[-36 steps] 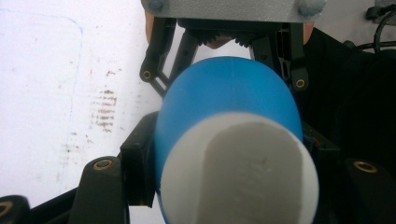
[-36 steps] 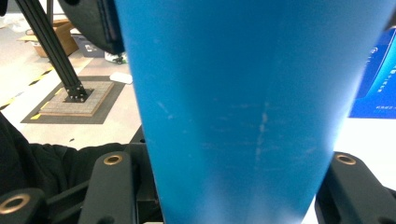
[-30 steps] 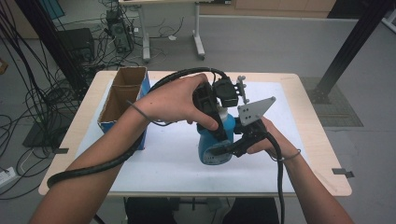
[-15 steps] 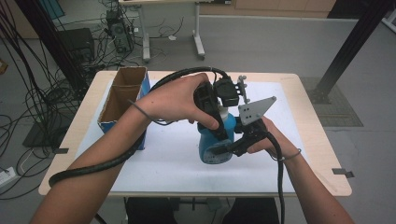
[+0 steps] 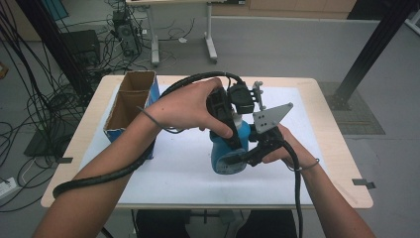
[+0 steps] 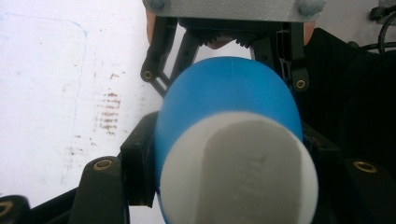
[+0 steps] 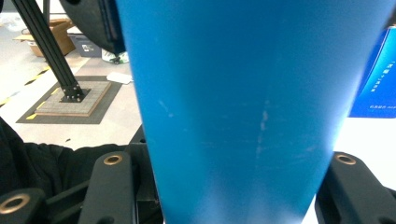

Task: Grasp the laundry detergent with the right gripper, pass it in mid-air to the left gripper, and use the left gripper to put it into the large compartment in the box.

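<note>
Now blue bottle (image 5: 229, 157) upright, clamped between left claw (image 5: 229, 133) and right claw (image 5: 247, 154).

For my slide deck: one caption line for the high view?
Both grippers, left from above and right from the side, clamp a blue plastic bottle upright on the white table mat.

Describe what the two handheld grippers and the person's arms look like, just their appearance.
Both grippers are black, with linkage jaws pinned by brass-coloured rivets. The right gripper carries a grey three-cornered plate with small holes on top; the left gripper has a boxy black body. A thick black cable trails from the left one, a thinner cable from the right. The forearms are bare, each with a thin band at the wrist.
</note>
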Demonstrator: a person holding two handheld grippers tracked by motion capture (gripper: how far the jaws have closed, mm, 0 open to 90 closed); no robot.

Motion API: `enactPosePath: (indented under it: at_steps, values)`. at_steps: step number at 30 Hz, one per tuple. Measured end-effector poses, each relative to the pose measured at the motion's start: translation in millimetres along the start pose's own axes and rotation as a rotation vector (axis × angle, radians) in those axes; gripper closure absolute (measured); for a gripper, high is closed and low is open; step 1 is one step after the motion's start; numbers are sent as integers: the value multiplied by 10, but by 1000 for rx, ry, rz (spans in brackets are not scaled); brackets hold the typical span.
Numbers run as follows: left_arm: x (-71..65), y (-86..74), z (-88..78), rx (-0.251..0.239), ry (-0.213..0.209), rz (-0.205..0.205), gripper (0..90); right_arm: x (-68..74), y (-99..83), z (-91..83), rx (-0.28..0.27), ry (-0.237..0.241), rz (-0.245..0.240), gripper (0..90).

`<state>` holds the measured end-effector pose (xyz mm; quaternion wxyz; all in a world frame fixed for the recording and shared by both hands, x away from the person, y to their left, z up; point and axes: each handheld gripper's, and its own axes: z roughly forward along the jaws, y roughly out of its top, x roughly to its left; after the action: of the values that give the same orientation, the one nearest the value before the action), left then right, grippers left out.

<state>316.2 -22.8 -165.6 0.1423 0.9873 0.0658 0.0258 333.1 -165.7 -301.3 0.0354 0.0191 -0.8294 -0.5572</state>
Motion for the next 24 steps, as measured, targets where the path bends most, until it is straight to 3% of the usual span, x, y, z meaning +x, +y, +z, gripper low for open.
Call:
enactPosePath:
  at_steps: [24]
  values:
    - [22, -31, -18, -14, -3, -19, 377, -23, 8, 12, -9, 10, 1, 442]
